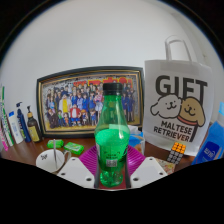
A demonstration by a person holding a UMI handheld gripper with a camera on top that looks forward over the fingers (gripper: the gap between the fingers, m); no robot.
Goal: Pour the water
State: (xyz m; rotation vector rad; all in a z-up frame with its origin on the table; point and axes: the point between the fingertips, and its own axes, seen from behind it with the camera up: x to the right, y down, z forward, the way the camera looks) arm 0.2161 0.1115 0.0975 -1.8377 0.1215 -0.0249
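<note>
We hold the gripper (112, 176) low at a cluttered table (165, 152), its two white fingers (78, 172) reaching in from six o'clock. A green bottle (113, 140) stands upright between them, dead ahead at twelve o'clock from the fingertips. Its cap (112, 89) is dark green and on, and a white label (110, 163) shows low on its body. The purple pads (92, 160) sit close on either side of the bottle's lower half. We cannot tell whether both pads press on it or whether a thin gap remains, so the grip itself stays unclear.

Beyond the bottle, at about eleven o'clock, a framed photo (87, 101) of a group of people leans against the wall. At two o'clock from the bottle stands a white bag (180, 105) with handles, printed "GIFT" and "MALTESE RETRIEVER" above a cartoon dog. At nine o'clock, well apart from the bottle, a row of tubes and small bottles (17, 125) stands upright at the table's end.

Near the left finger, at ten o'clock, lie a small green block (74, 148) and a second one (55, 144) just beside it, with a white round thing (48, 158) in front of them. At three o'clock from the bottle sits a puzzle cube (177, 152), and past it a blue packet (211, 143) stands against the bag
</note>
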